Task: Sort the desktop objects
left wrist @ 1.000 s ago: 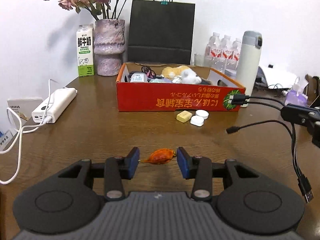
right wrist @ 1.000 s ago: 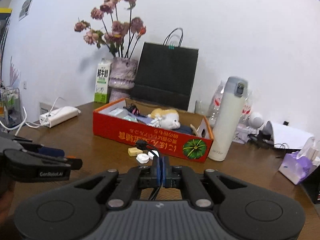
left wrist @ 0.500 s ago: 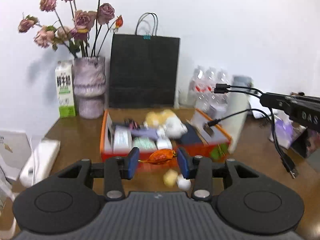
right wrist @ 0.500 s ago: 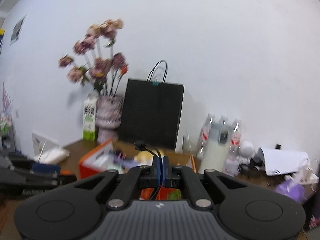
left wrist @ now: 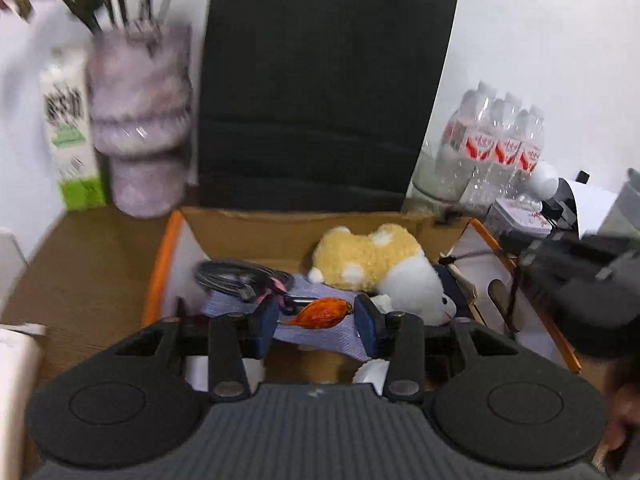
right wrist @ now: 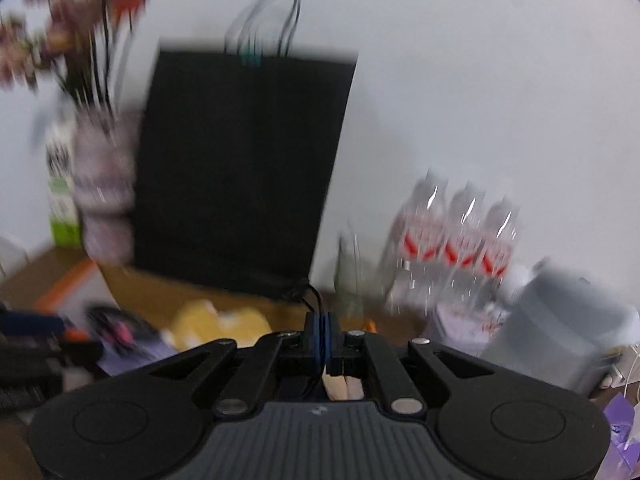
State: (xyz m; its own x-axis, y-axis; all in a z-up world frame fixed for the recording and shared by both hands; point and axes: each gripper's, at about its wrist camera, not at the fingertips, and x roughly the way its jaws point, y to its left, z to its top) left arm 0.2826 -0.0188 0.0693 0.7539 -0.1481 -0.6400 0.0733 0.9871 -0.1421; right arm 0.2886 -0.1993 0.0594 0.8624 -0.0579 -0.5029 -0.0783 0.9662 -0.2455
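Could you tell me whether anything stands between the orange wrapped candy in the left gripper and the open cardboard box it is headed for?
Nothing visible does. The left gripper holds the orange wrapped candy over the open cardboard box. Below it lie a lilac cloth, a coiled black cable and a plush toy.

You hold an orange wrapped candy [left wrist: 320, 312] lengthwise between the left fingers [left wrist: 266, 320], above the open cardboard box [left wrist: 248, 236]. Your right fingers [right wrist: 312, 330] pinch a black cable [right wrist: 310, 294], its plug end curling upward.
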